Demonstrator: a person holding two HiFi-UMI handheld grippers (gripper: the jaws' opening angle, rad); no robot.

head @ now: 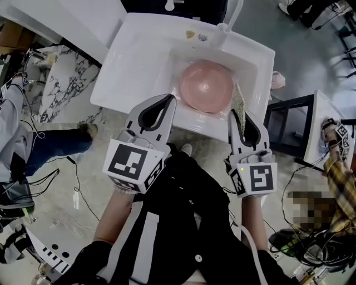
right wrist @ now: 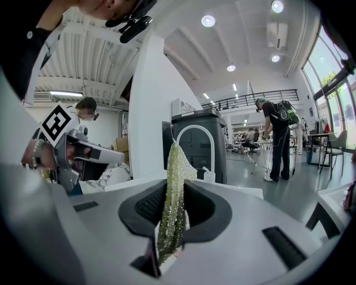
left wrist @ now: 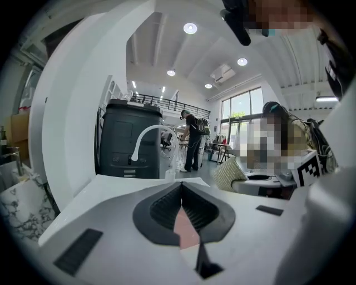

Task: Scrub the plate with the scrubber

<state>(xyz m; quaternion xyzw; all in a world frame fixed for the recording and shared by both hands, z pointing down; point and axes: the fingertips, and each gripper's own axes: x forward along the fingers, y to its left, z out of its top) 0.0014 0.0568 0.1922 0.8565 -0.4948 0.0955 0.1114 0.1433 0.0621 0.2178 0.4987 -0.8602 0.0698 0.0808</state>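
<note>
At the sink (head: 130,78) front rim: my left gripper (head: 168,100), jaws pressed together, near-left of the pink plate (head: 206,86) lying in the basin. My right gripper (head: 239,115) pinches the scrubber (head: 238,101) at the plate's right edge. Bare basin farther left.

Sink (head: 133,61): white and square-edged, it stood right in front of me.
Faucet (head: 231,16): white, curved, at the sink's far rim.
Marbled surface (head: 64,83): lay to the sink's left.
Black table frame (head: 289,119): stood just right of the sink.
Dark bin (left wrist: 129,142): I saw it behind the faucet.
Person with backpack (right wrist: 276,139): stood far off in the hall.
Cables (head: 78,183): trailed over the floor at my left.
</note>
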